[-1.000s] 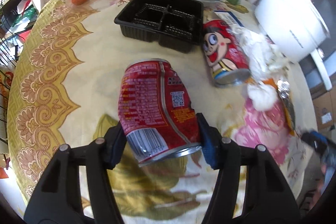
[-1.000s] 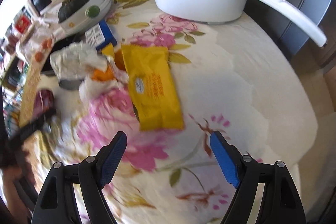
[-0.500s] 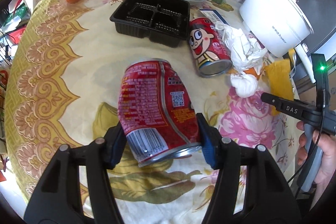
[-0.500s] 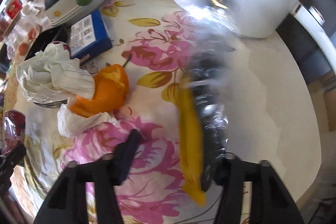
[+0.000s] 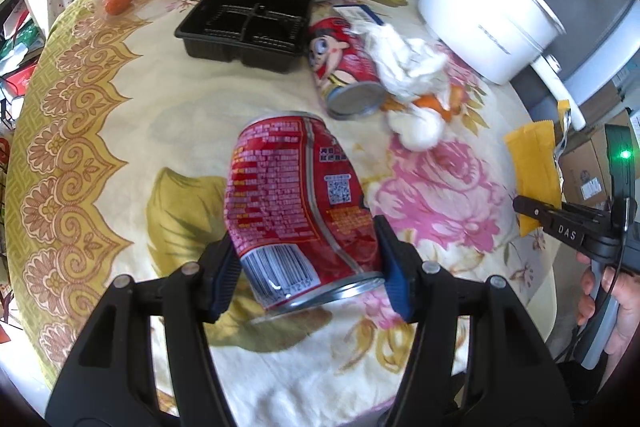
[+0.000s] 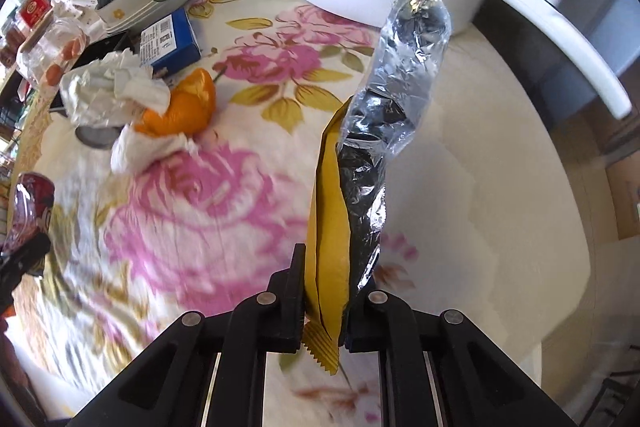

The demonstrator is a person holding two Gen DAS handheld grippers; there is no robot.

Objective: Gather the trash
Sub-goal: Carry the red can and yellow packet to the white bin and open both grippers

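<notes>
Wrapper (image 6: 326,227) pinched in R gripper (image 6: 322,301)

Red can (image 5: 298,203); yellow, silver-lined wrapper (image 6: 332,227); cream tablecloth (image 5: 120,131) with pink roses.

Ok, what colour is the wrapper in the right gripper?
Yellow outside, silver foil inside; the right wrist view shows the wrapper best.

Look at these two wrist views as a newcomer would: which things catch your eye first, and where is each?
First the dented red can, gripped between the left gripper fingers above the flowered tablecloth. Next the yellow, foil-lined wrapper, pinched upright in the right gripper, whose jaws have just closed on it. Behind lie a second cartoon can on its side, crumpled tissue beside it, and a white pot at the table's far right.
</notes>
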